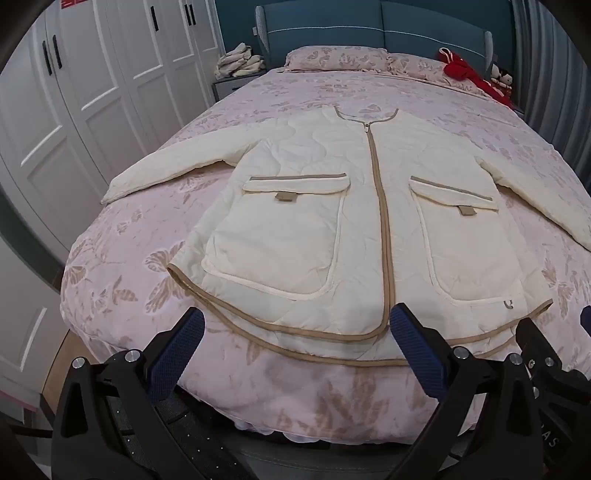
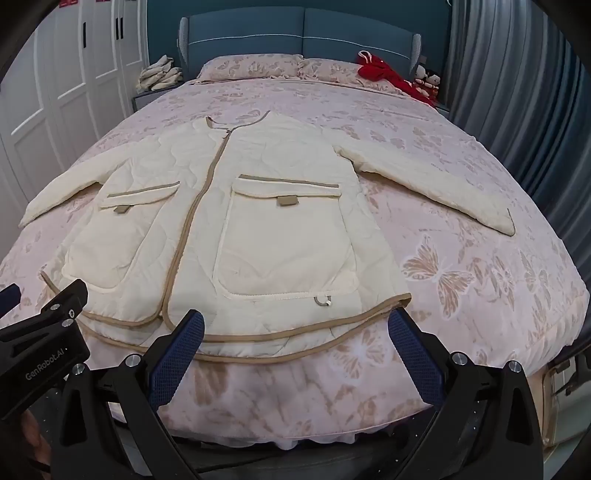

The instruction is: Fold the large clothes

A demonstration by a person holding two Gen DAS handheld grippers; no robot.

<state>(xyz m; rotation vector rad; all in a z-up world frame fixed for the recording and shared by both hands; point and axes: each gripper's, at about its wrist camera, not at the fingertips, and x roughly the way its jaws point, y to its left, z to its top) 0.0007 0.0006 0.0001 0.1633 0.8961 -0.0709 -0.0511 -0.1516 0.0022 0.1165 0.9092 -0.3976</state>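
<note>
**Jacket flat on the bed, both grippers wide and empty**

Bedroom here: a bed [image 1: 155,258] under a pink butterfly quilt, blue headboard [image 1: 369,29] at the far end, white wardrobe [image 1: 92,74] along one side, grey curtain [image 2: 517,110] along the other. A red garment [image 2: 380,70] lies by the pillows [image 1: 332,59], and a pile of pale cloth [image 1: 240,61] sits on the nightstand.

The cream jacket [image 1: 332,206] lies front-up on the quilt, zipped, sleeves spread out to both sides, its tan-trimmed hem nearest the grippers.

The left gripper [image 1: 295,328] hangs over the foot of the bed, fingers released and wide apart, nothing in them. The hem curves just beyond its fingertips; the zip's lower end runs down beside its right finger [image 1: 413,339].

The right gripper [image 2: 295,328] is spread wide and empty too. The hem sits just past its fingertips, with the hem's corner right by its right finger [image 2: 410,339] and a small loop [image 2: 322,301] on the jacket ahead, between the fingers. The left gripper's body shows off to its left side.
</note>
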